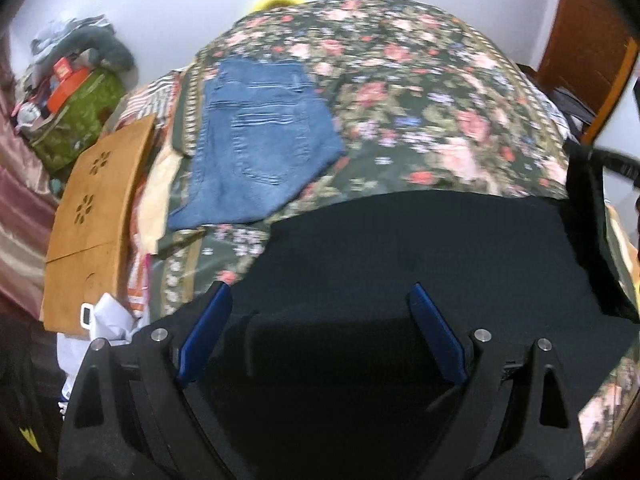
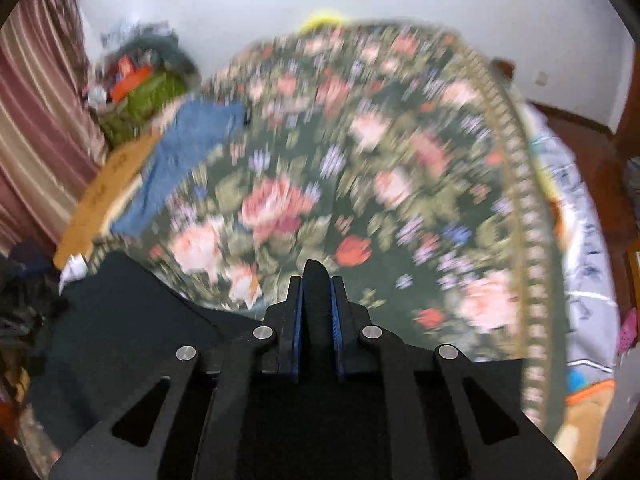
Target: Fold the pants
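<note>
Showing the black pants (image 1: 420, 248) spread on the near edge of the bed, over the floral bedspread (image 1: 400, 92). I judge the cloth soft, light and limp: it drapes without stiffness, will sag wherever unsupported, and should slide easily on the bedspread. Its matte dark surface hides seams and edges, so I cannot tell waistband from hem. A pinch at a corner or along an edge looks like the sound hold; a grip mid-panel would only bunch it.

In the left wrist view the long axis appears to run across the frame, roughly parallel to the near bed edge, with one end trailing off to the right; which end points where I cannot say.

My left hand-held gripper (image 1: 320, 292) hangs above the cloth with its blue pads (image 1: 208, 328) spread wide, holding nothing. My right hand-held gripper (image 2: 316, 280) has its jaws drawn together on a fold of black fabric that pokes up between them, so it has hold of the pants (image 2: 120, 320).

Farther back and to the left lies a folded pair of blue jeans (image 1: 256, 144). Beside the bed stand a brown cardboard box (image 1: 92, 216) and a green bag (image 1: 80, 120).
</note>
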The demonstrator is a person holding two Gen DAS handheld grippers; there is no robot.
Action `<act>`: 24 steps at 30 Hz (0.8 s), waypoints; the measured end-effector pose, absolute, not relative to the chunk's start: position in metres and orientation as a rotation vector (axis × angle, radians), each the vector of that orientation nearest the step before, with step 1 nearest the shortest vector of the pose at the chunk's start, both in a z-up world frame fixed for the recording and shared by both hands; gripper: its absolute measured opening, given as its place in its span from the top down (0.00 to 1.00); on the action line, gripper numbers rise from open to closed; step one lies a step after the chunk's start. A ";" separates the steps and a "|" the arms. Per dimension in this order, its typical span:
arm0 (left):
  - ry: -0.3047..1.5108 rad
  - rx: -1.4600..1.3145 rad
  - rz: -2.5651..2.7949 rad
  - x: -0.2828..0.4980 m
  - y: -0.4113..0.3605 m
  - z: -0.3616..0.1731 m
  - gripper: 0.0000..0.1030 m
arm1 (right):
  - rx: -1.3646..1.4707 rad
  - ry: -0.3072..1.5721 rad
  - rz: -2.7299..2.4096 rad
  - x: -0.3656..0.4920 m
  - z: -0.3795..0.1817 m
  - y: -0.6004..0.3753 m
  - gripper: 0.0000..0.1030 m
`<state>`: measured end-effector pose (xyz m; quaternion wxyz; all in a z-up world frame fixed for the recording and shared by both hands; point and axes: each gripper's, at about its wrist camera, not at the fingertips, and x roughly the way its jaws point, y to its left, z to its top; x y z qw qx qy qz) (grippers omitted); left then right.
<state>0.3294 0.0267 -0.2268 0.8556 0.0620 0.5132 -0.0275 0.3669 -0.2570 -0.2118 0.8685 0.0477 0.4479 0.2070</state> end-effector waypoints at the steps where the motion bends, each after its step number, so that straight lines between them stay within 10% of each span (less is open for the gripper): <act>1: 1.085 0.131 -0.077 0.328 0.018 -0.226 0.11 | 0.111 0.909 0.429 0.364 -0.201 -0.265 0.89; 11: 1.124 0.240 -0.177 0.309 -0.076 -0.236 0.11 | 0.119 0.684 0.354 0.303 -0.114 -0.347 0.90; 24: 1.138 0.231 -0.198 0.300 -0.107 -0.245 0.03 | 0.071 0.974 0.232 0.269 -0.251 -0.373 0.83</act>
